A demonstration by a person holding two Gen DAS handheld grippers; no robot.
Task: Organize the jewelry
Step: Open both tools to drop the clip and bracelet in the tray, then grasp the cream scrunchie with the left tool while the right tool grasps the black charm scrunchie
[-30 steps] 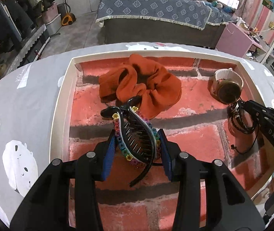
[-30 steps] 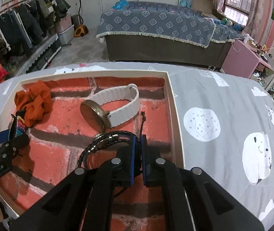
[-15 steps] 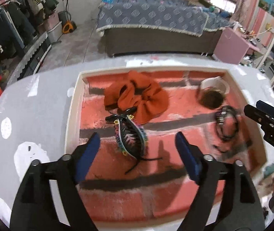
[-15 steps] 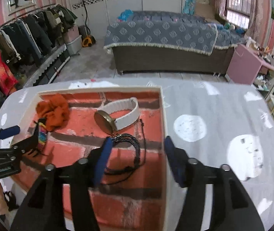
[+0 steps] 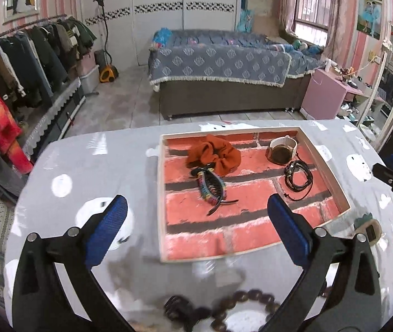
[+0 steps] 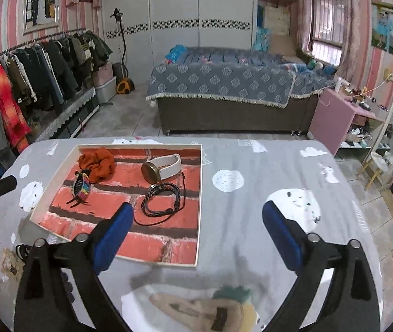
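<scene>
Four pieces are laid apart on the brick-patterned floor of the tray, presumably so that each can be found and lifted without tangling: the orange scrunchie at the far left, the rainbow hair claw just in front of it and touching its edge, the watch with its white strap at the far right, and the black cord bracelet just in front of the watch. The left gripper is held above the near edge of the table with its blue pads spread wide and nothing between them; the right gripper is likewise held wide apart and empty, which suggests that a fresh piece is to be fetched. Two candidates are seen outside the tray: a dark bead bracelet, blurred, under the left gripper, and a felt hair clip with a green tuft under the right one. The table is covered by a grey cloth printed with white cartoon shapes. Beyond it a bedroom is shown, with a bed under a blue patterned cover, a rack of hanging clothes, white wardrobe doors and pink striped walls.
</scene>
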